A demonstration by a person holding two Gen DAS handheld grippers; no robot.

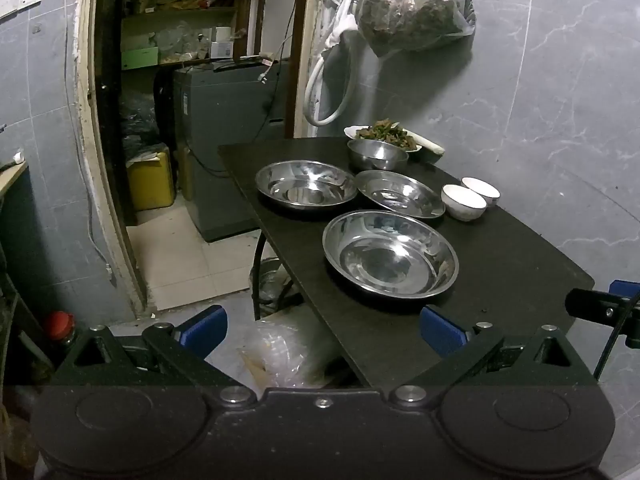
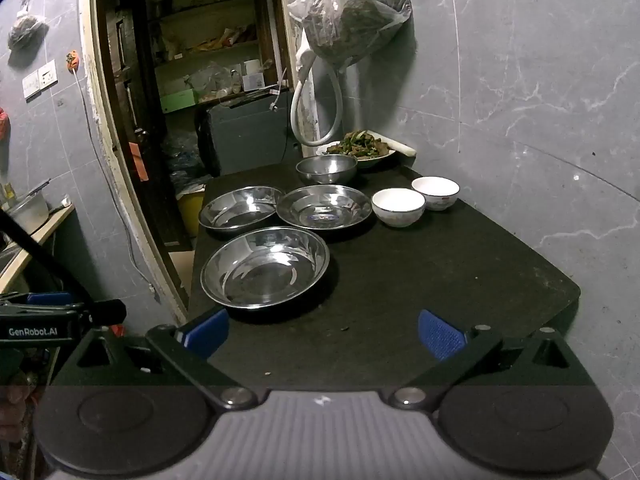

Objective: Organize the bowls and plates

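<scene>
Left wrist view: left gripper [image 1: 323, 330] spread as wide as it goes, blue pads [image 1: 202, 330] apart, nothing between them, hovering over the near left edge of the black table [image 1: 520, 280]. Nearest on the table, a large steel plate [image 1: 390, 258], empty, just ahead of the right-hand pad. Behind it, two more steel plates side by side, the left one [image 1: 306, 184] near the table's left edge, the right one [image 1: 400, 194] just beside it. Further back, a small steel bowl [image 1: 377, 154], and behind that a white plate of cooked food [image 1: 382, 136] against the wall. Right of the plates, two white bowls [image 1: 464, 201] close together, upright, empty. Part of the other gripper visible at the right edge [image 1: 600, 308]. Above, a plastic bag [image 1: 416, 8] hanging on the grey wall beside a white hose [image 1: 344, 76]. Below the table's left side, a clear plastic bag [image 1: 280, 356] on the floor.

Right wrist view: right gripper [image 2: 323, 334] likewise fully spread, holding nothing, poised over the near end of the table [image 2: 460, 280]. Large steel plate [image 2: 264, 266] ahead and left of centre. Other two steel plates [image 2: 240, 212] [image 2: 324, 208] behind it, rims nearly touching. Steel bowl [image 2: 326, 170] and food plate [image 2: 360, 148] at the far end. White bowls [image 2: 398, 207] to the right, apart from the steel ware. Left gripper's body showing at the left edge [image 2: 60, 316].
</scene>
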